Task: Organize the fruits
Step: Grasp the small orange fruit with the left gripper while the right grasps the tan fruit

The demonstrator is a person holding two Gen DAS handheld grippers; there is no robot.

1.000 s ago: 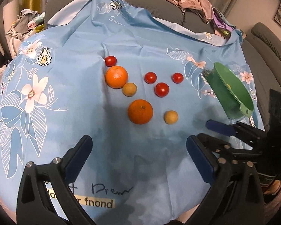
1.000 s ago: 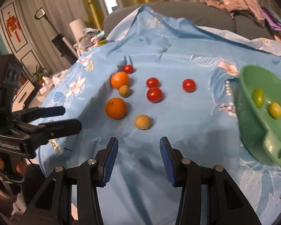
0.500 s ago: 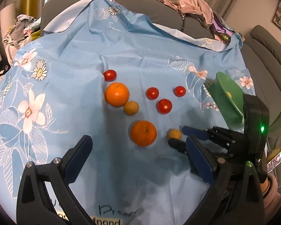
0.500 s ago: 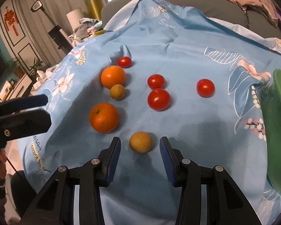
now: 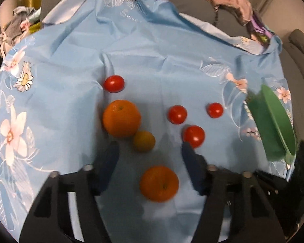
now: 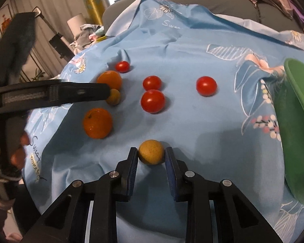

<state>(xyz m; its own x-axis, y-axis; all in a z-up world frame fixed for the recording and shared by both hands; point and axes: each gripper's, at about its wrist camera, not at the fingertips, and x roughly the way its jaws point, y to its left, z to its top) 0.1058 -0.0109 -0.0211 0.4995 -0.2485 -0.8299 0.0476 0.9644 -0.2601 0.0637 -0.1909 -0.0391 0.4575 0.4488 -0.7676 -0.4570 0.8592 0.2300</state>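
Note:
Fruits lie on a blue floral cloth [image 5: 75, 85]. In the right wrist view, my right gripper [image 6: 151, 155] is open with a small tan fruit [image 6: 151, 151] between its fingertips, resting on the cloth. In the left wrist view, my left gripper [image 5: 150, 154] is open, straddling the near orange [image 5: 159, 183], just short of a second tan fruit [image 5: 143, 141]. A far orange [image 5: 121, 120] and several red tomatoes, such as one [image 5: 193, 136] by the right finger, lie beyond. The green bowl [image 5: 273, 121] sits at the right, also in the right wrist view [image 6: 293, 121].
The left gripper's finger [image 6: 56, 94] crosses the right wrist view from the left, over the oranges [image 6: 97, 122]. Clothes are piled on the grey sofa [image 5: 229, 6] behind the cloth. A floor lamp and curtains stand at the far left [image 6: 75, 20].
The right gripper has advanced so the tan fruit sits between its fingertips. The left gripper has moved forward over the near orange toward the fruit cluster.

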